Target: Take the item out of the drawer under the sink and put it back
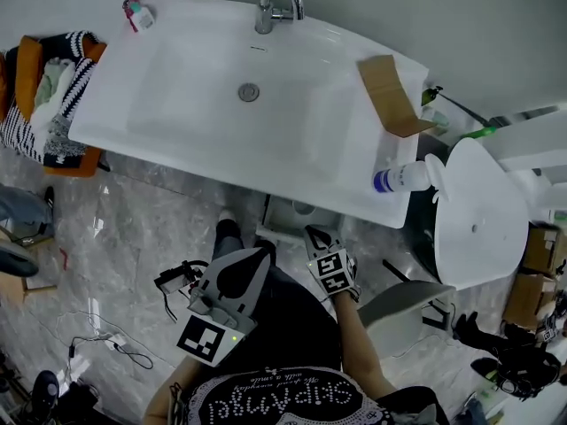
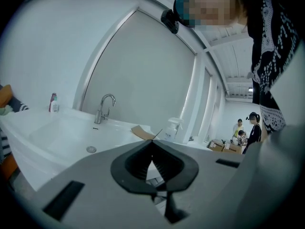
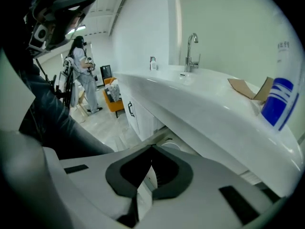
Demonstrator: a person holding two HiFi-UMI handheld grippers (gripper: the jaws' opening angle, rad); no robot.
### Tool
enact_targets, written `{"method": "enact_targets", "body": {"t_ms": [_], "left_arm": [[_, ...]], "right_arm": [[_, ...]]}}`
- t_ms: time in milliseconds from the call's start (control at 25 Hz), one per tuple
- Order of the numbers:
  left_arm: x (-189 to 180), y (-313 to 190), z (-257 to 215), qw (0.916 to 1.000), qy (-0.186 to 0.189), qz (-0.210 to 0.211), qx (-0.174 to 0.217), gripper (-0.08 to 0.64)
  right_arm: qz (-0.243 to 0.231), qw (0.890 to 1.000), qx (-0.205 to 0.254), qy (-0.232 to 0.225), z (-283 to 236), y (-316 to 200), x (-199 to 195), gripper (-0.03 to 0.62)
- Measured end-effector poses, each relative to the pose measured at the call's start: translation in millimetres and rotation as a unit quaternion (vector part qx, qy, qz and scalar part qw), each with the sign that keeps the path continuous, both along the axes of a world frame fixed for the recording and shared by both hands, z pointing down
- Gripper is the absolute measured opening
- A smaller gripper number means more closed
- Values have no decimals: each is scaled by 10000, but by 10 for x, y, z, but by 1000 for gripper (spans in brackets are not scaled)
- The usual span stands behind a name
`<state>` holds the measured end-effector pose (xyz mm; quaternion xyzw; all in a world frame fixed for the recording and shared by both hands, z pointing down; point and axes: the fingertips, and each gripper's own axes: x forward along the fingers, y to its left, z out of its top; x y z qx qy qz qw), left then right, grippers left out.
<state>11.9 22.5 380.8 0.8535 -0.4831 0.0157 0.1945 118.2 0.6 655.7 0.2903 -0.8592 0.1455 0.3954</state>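
- a white sink [image 1: 177, 96] seen from above, wide and shallow, with a chrome faucet [image 1: 270, 7] at its back edge and a round drain [image 1: 249, 92] in the middle of the basin.
- a bent piece of cardboard [image 1: 390, 96] rests on the sink's right side. a spray bottle [image 1: 403, 178] with a blue label lies on its side at the right front corner. a small bottle [image 1: 137, 12] stands at the back left corner.
- under the sink's front edge, a drawer [image 1: 285, 215] shows in a narrow gap. a round pale rim [image 3: 172, 144] is visible inside it. the item itself cannot be picked out in any view.
- the right gripper [image 1: 314, 235] is held low in front of the sink and points at that gap. its fingers are pressed fully together at the tips, and nothing can be seen caught between them.
- the left gripper [image 1: 263, 250] is just beside it, a little lower, over the person's dark trousers. its fingers also meet at the tips and hold nothing.
- a white cabinet door [image 3: 138, 116] with a dark handle stands under the sink, further along.
- to the left of the sink, an orange basket [image 1: 53, 96] holds a heap of clothes.
- the floor [image 1: 133, 237] is grey marble tile, with loose cables lying on it.
- other people stand well off in the room behind.
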Motion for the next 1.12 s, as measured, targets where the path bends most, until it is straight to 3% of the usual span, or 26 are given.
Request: {"method": "enact_targets", "body": {"t_ms": [200,400,720,1120], "left_arm": [[32,-39,-24,9999,0,103,88,3],[33,-93,-83,9996,75,-3,288,3],[223,-121,-197,9973,28,294,670,3],[363,-83,-271,9941,129,616,888,3]], "right_arm": [[159,9994,264,-179,-303,8,46,17],[486,9952,560,-640,-728,-67,49,17],[606,9903,890,-877,-1093,-141,64,17],[940,9753,1366,-1457,-1707,-100,84,17]]}}
